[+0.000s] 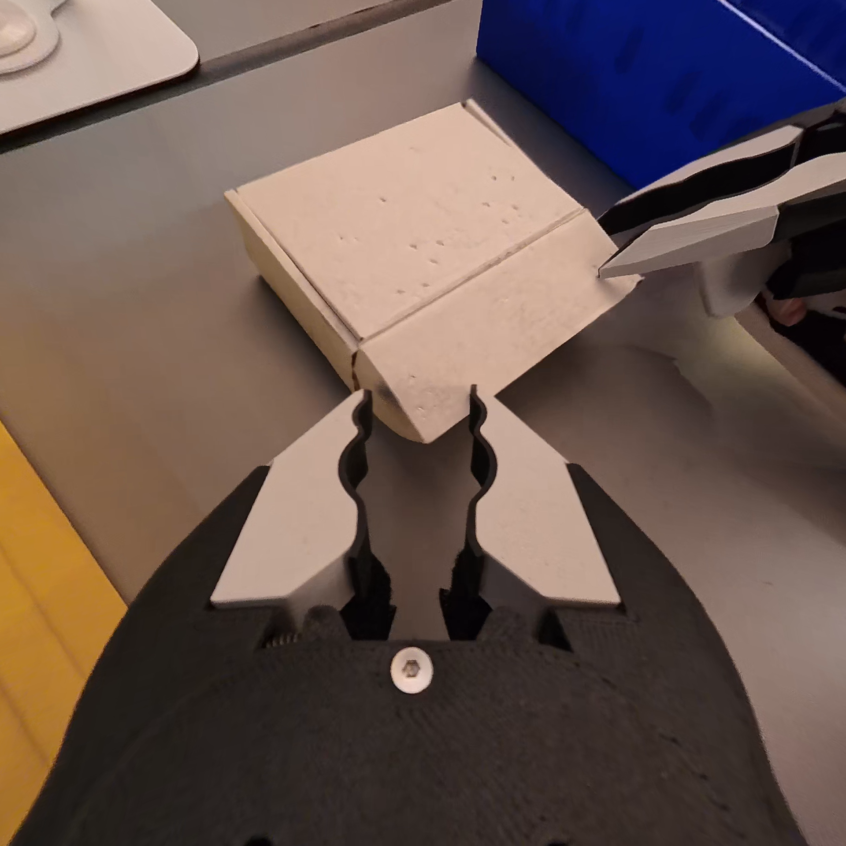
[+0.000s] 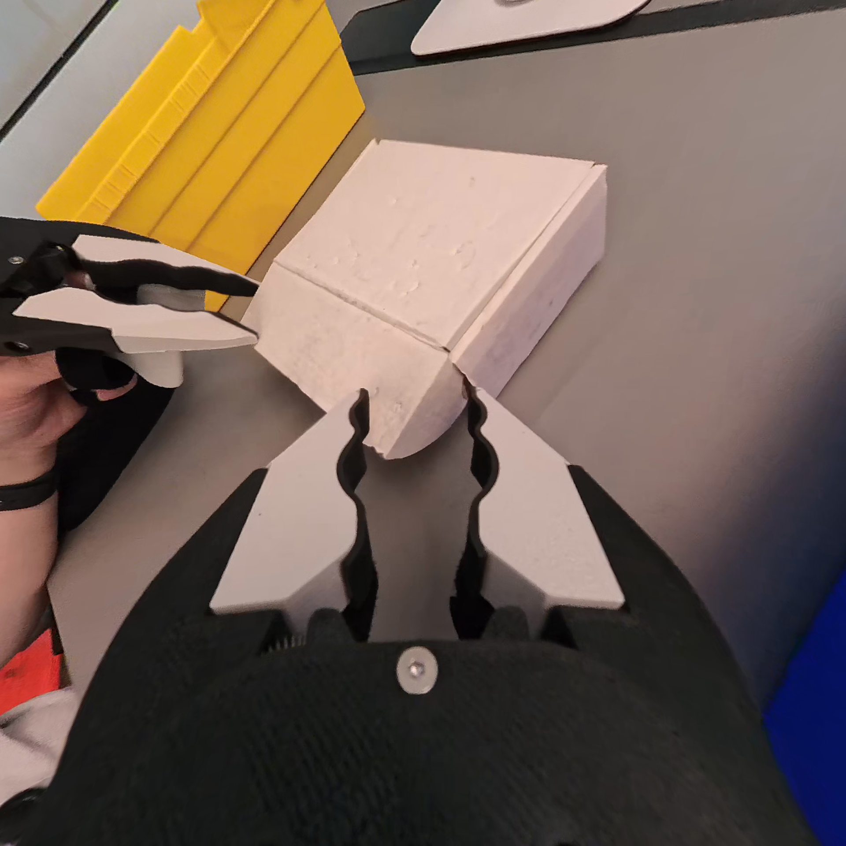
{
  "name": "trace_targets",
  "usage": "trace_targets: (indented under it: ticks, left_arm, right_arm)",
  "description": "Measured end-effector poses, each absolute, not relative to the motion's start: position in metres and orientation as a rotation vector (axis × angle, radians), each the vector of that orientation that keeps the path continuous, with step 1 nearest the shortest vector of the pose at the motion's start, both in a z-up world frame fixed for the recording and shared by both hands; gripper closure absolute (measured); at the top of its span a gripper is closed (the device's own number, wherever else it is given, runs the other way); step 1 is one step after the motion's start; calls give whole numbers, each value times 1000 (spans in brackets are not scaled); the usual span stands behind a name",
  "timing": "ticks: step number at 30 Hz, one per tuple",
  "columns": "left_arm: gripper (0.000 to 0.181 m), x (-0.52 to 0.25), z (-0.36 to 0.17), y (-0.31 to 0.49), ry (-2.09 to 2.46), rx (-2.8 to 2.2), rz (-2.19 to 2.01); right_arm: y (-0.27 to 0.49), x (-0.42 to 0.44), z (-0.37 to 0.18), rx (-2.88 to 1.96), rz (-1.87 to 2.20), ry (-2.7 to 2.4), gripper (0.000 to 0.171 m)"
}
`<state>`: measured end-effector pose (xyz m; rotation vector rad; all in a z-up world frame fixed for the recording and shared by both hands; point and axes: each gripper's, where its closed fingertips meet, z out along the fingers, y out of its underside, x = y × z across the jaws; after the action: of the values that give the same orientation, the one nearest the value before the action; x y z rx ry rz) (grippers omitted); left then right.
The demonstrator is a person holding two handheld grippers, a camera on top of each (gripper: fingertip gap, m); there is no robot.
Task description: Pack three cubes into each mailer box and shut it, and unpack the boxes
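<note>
Black printed gripper bodies, white fingers, wavy black pads, silver screw

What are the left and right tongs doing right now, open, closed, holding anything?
Left tongs: open, straddling one front corner of the white mailer box, not clamped.
Right tongs: open, at the other front corner, holding nothing.

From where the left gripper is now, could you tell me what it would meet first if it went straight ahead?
The left gripper would meet the white mailer box almost at once: the near corner of its front flap already sits between the open fingertips. Whether they touch it is unclear.
</note>
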<state>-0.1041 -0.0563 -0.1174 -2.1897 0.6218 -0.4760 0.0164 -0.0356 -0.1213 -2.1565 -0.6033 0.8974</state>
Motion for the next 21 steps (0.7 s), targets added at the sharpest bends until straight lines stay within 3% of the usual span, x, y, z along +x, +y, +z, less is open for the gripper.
trace_targets:
  ticks: [1, 5, 12, 17, 21]
  left_arm:
    - [136, -104, -117, -56, 616, -2190, -487]
    - [126, -104, -120, -57, 546, -2228, -593]
    - [126, -100, -100, -56, 376, -2155, -922]
    - [125, -101, -109, -54, 400, -2190, -855]
    - [126, -99, -124, -56, 442, -2255, -792]
  right_arm:
    - [-34, 18, -120, -2148, 879, -603, 128]
    - [-31, 21, -111, -2104, 895, -569, 125]
    - [-37, 16, -98, -2068, 1153, -466, 121]
    - [-35, 17, -113, -2144, 1127, -443, 107]
    - [-36, 17, -110, -2137, 1180, -420, 108]
